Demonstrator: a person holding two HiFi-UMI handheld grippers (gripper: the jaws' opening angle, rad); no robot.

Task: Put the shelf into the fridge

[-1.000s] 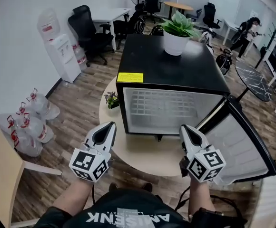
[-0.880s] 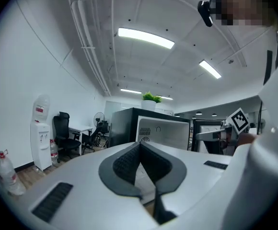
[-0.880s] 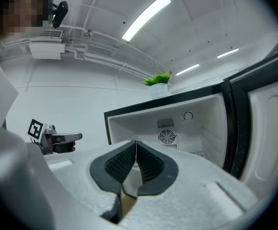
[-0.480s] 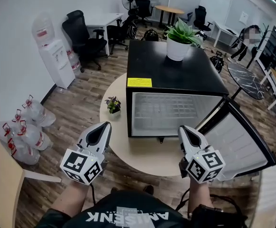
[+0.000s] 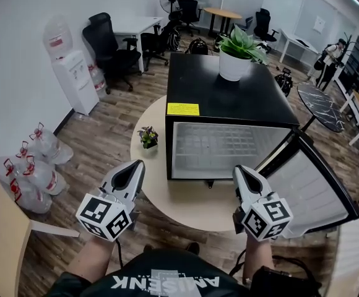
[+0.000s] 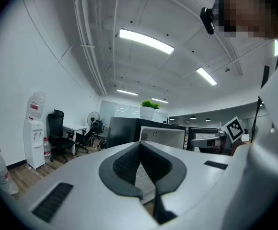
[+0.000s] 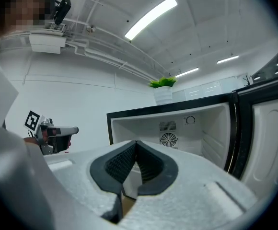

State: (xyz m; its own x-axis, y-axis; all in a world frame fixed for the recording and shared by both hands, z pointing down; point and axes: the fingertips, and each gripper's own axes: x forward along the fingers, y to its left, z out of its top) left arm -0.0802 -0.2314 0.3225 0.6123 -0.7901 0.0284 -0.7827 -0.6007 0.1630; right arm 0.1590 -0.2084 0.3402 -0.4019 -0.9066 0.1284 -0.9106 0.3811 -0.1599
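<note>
A black mini fridge (image 5: 229, 91) stands on a round table (image 5: 185, 200) with its door (image 5: 312, 187) swung open to the right. Inside its white cavity lies a white wire shelf (image 5: 220, 142), flat and fully within the walls. My left gripper (image 5: 136, 164) is shut and empty, hovering over the table's near left edge, short of the fridge. At the near right my right gripper (image 5: 239, 168) is also shut with nothing in it, just before the fridge's lower right corner. The right gripper view shows the open fridge (image 7: 187, 128) beyond the closed tips (image 7: 136, 143). The left gripper (image 6: 140, 143) points at the fridge (image 6: 129, 131).
A potted plant (image 5: 236, 53) sits on the fridge top, and a small flower pot (image 5: 147, 138) on the table left of the fridge. A water dispenser (image 5: 71, 73), water bottles (image 5: 34, 166), office chairs (image 5: 108, 45) and a wooden chair (image 5: 6, 240) stand to the left.
The view has shifted a little to the left. My left gripper has sunk slightly down and left. The right gripper has hardly moved, and both stay shut.
</note>
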